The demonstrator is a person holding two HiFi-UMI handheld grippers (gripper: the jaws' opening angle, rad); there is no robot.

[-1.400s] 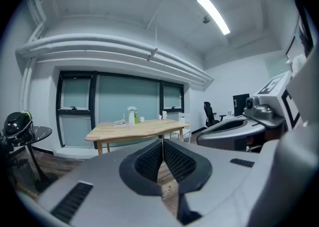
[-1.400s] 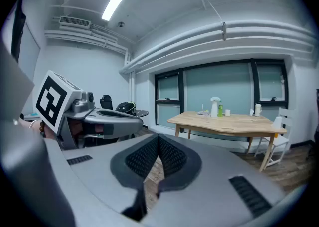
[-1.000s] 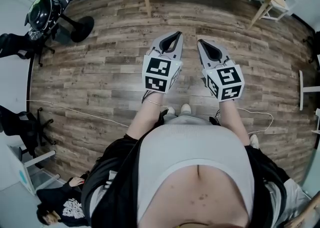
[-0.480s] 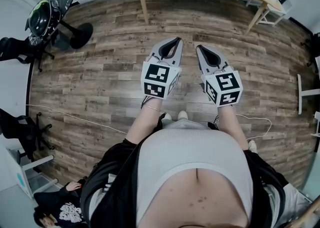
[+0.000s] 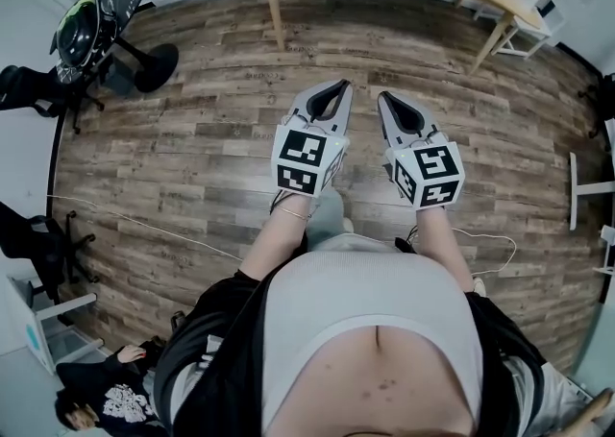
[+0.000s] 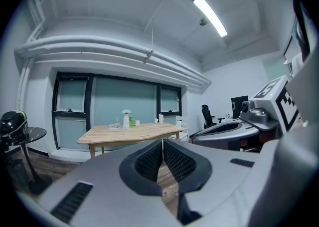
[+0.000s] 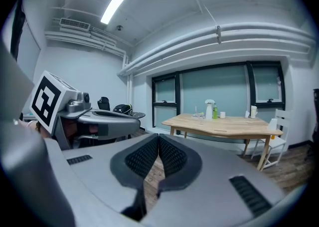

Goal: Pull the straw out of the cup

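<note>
Left gripper (image 5: pixel 339 87) and right gripper (image 5: pixel 383 97) are hovering side by side above the plank floor (image 5: pixel 192 142), jaws closed on nothing.

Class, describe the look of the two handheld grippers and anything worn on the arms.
The left gripper and right gripper are grey tapered shells with black textured pads. Each carries a white cube with black square markers. Forearms are bare; a thin bracelet circles the left wrist.
</note>
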